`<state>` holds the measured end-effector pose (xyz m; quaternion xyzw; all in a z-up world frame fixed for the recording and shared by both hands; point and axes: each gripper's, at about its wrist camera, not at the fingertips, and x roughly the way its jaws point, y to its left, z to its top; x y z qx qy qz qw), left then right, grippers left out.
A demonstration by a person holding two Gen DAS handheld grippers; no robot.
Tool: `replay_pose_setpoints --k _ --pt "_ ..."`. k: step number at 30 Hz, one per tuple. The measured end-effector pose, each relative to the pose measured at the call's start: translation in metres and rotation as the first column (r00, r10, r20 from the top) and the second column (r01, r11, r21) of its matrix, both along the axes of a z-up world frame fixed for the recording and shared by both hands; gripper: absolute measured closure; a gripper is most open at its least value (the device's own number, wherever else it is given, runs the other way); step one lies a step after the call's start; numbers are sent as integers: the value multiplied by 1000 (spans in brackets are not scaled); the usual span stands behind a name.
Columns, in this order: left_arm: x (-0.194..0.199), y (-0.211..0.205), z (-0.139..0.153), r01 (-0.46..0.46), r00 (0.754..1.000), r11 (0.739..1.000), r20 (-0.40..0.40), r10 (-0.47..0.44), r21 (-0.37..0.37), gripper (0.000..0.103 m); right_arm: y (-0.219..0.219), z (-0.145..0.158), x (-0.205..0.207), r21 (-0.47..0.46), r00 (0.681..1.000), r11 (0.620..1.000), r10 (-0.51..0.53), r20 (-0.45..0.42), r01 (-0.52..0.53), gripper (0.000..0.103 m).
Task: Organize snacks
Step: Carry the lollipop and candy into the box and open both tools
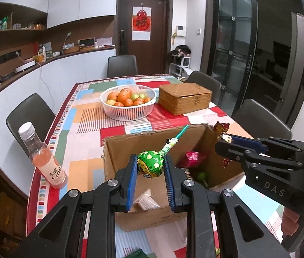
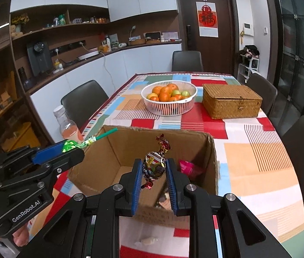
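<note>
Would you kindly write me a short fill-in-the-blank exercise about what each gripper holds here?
1. The left gripper is shut on a lollipop in a ____ wrapper.
2. The right gripper holds a foil-wrapped candy above the open ____ box.
3. The white basket holds ____.
4. The wicker box has its lid ____.

Missing words: green; cardboard; fruit; closed

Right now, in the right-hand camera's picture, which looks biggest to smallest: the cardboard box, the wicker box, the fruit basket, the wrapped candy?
1. cardboard box
2. wicker box and fruit basket: about alike, so unranked
3. wrapped candy, smallest though nearest the camera, held in the right gripper
</note>
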<state>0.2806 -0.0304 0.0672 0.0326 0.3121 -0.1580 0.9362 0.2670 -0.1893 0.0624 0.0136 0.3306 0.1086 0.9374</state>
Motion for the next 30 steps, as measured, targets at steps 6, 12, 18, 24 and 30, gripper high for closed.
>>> replay_pose_setpoints --k 6,12,18,24,30 --pt "14 4 -3 -44 999 999 -15 44 26 59 6 -3 16 -18 1000 1000 -9 -12 9 79" --pt "-5 9 -6 -59 998 997 14 58 41 47 7 -5 2 -69 999 997 -39 28 41 41" --pt "-34 15 -13 -95 995 994 13 94 53 39 7 -9 -26 -103 996 993 -55 69 62 33" --pt "-66 21 -20 -108 994 992 19 107 67 31 6 -20 -55 -96 998 994 -54 27 56 33" --pt "-92 21 -34 -117 993 987 10 117 106 24 6 -45 -76 -78 997 997 -34 -73 28 33"
